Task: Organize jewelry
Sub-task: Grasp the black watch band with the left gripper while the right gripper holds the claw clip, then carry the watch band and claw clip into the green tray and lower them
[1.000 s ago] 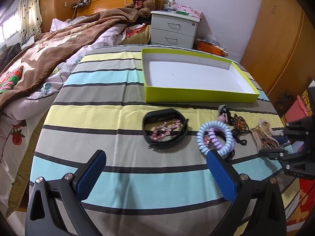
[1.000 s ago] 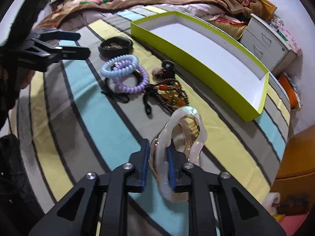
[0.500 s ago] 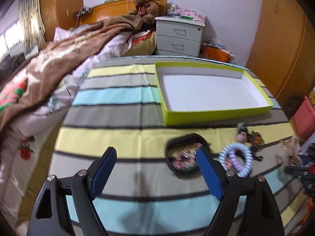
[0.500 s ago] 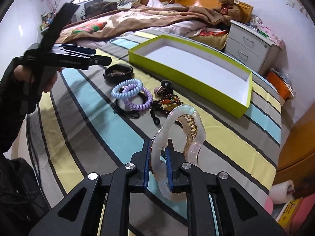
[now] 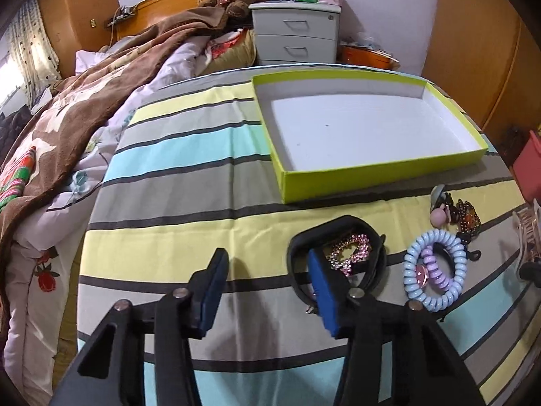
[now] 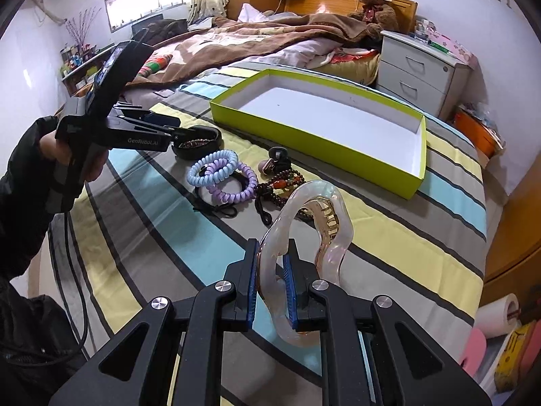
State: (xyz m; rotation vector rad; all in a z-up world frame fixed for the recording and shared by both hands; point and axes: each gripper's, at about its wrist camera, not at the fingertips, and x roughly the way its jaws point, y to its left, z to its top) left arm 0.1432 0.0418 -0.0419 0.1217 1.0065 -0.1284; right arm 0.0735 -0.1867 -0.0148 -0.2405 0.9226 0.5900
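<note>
Translucent hair clip (image 6: 304, 237) pinched in right claw (image 6: 269, 287), left claw (image 5: 267, 291) closing, nothing gripped, at black band (image 5: 338, 257).

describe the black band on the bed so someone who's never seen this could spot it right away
Start at the shallow lime-green box on the striped bedspread. In front of its near left corner lies the black band, curled into a loop with a sparkly pink piece inside it. Unlike the coiled blue and purple hair ties beside it, it is smooth, flat and solid black.

We see a lime-green box (image 5: 341, 182) with white inside, a yellow, grey and turquoise striped cloth (image 5: 189, 237), and blue and lilac coil hair ties (image 5: 436, 270).
</note>
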